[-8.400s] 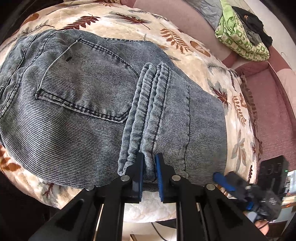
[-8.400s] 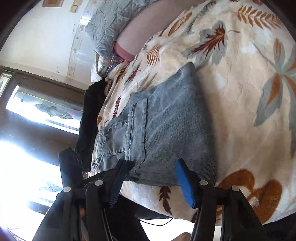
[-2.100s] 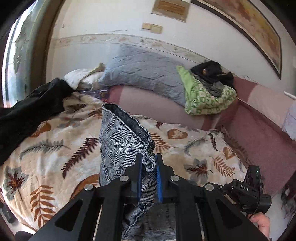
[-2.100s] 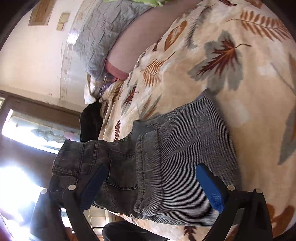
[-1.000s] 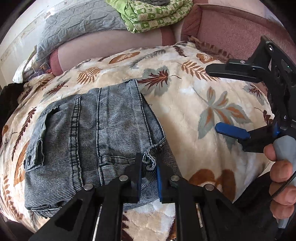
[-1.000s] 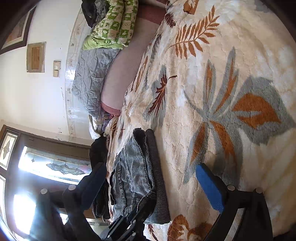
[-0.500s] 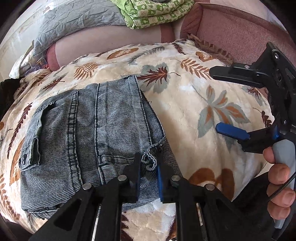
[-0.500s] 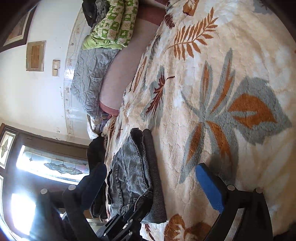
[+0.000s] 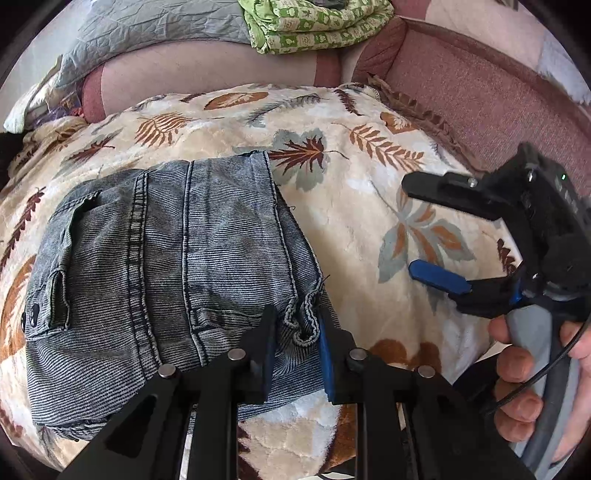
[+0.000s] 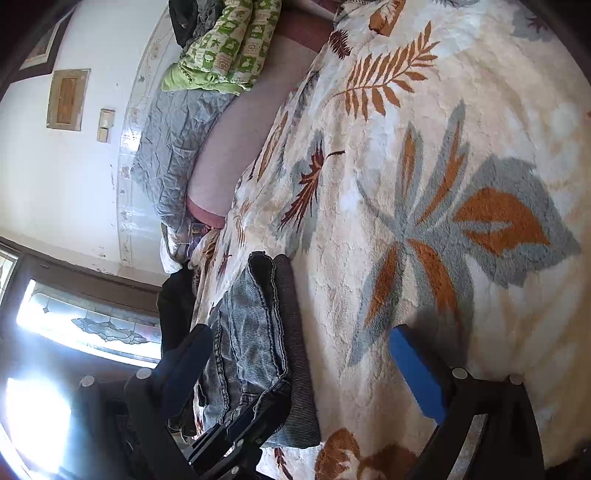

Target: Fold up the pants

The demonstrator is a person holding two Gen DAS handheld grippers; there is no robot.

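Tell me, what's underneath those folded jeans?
The folded jeans lie on a cream leaf-patterned blanket that spreads out around them. Whatever sits directly beneath the denim is covered, so I can't see it.

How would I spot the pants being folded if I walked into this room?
Look at the cream blanket with orange and grey leaves that covers the bed. On it, below the grey pillow, lies a squarish stack of faded blue-grey ribbed denim: the folded pants. It is the only denim there; the other folded bundle is green-patterned and sits up on the pink cushions.
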